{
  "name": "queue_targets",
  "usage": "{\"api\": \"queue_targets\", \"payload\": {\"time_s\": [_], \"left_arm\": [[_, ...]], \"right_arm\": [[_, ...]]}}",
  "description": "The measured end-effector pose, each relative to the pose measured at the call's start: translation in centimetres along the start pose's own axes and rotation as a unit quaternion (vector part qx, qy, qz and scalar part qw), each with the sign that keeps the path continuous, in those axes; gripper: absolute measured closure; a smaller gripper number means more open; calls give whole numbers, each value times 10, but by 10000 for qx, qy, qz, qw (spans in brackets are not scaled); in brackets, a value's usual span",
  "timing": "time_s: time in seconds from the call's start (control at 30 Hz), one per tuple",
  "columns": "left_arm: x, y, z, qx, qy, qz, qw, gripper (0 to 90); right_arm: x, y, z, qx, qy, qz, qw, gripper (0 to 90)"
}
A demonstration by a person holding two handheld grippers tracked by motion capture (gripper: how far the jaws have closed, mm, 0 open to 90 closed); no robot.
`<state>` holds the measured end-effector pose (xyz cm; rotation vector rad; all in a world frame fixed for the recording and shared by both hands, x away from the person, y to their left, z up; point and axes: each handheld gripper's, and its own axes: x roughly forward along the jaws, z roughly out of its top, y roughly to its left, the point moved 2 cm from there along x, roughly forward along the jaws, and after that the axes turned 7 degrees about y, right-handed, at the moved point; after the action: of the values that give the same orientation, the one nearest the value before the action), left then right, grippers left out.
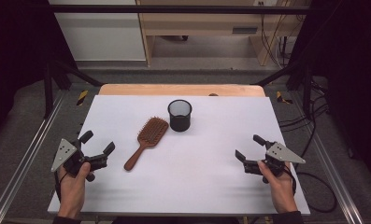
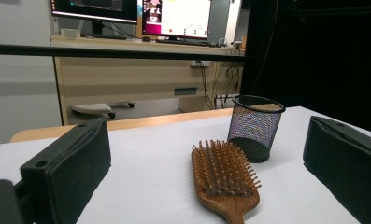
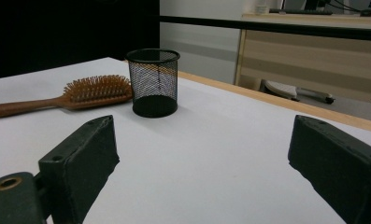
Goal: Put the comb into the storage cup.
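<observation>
The brush point(image 1: 146, 142) lies flat, bristles up, a little left of the bench's point(image 1: 206, 186) middle, with the mesh cup point(image 1: 180, 115) standing upright just beside its head toward the far edge; from above the two look barely apart. The brush's long axis runs diagonally: the head points to the far right, at the cup, and the handle points to the near-left corner, toward the left gripper point(image 1: 98, 143). That gripper rests near the left edge, jaws spread wide and holding nothing; the right gripper point(image 1: 249, 147) sits near the right edge, equally spread and empty. The likely step is a pickup by the left gripper: turn the jaws across the handle, not along it, close on the narrow neck below the head, and lift level so the head clears the cup's rim.
</observation>
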<state>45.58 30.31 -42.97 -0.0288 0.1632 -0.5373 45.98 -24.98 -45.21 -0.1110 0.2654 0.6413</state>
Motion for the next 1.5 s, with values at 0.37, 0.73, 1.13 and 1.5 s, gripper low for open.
{"api": "queue_targets", "payload": {"time_s": [0.37, 0.73, 1.13, 1.5], "left_arm": [[1, -3, -3, -186, 185, 78, 9996, 52], [3, -5, -3, -307, 253, 104, 9992, 101], [13, -8, -4, -685, 380, 224, 9967, 505], [42, -26, 4, -332, 1155, -279, 9924, 842]], "right_arm": [[-1, 3, 0, 20, 58, -97, 9999, 78], [0, 3, -1, 60, 81, -137, 9999, 76], [-2, 3, -2, 95, 93, -157, 9998, 71], [1, 5, 1, 94, 63, -145, 9998, 72]]}}
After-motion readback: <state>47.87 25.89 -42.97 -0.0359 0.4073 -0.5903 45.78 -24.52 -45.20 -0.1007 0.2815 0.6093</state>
